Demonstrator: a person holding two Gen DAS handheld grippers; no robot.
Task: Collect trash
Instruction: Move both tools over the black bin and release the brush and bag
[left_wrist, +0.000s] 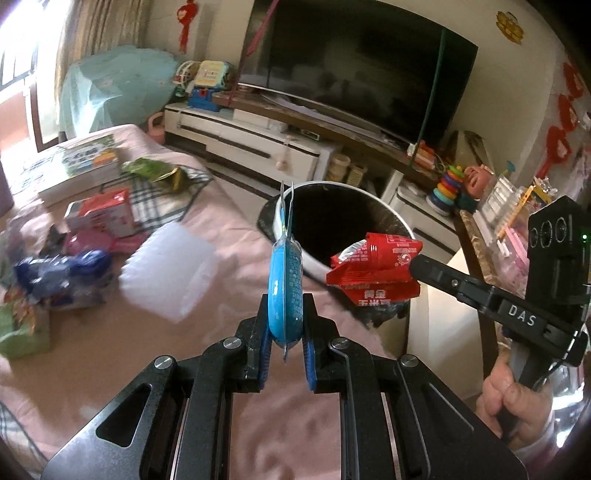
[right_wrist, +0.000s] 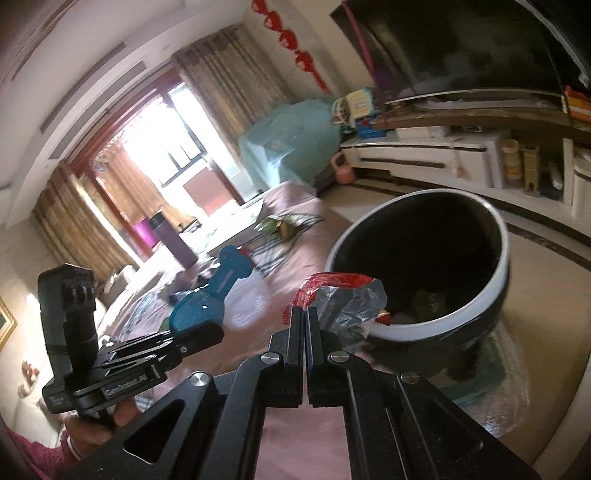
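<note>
left hand-held gripper (left_wrist: 286, 325) pinching blue packet (left_wrist: 286, 291) edge-on, near bin (left_wrist: 402, 225) | right hand-held gripper (right_wrist: 304, 314) clamping red wrapper (right_wrist: 343, 295) over rim | both light, crinkly, slippery; gripping flat seams

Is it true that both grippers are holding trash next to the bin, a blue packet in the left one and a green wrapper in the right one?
Nearly. The right gripper holds a red wrapper, not a green one, as the left wrist view shows clearly. The left gripper does hold the blue packet, and both are near the trash bin.
</note>
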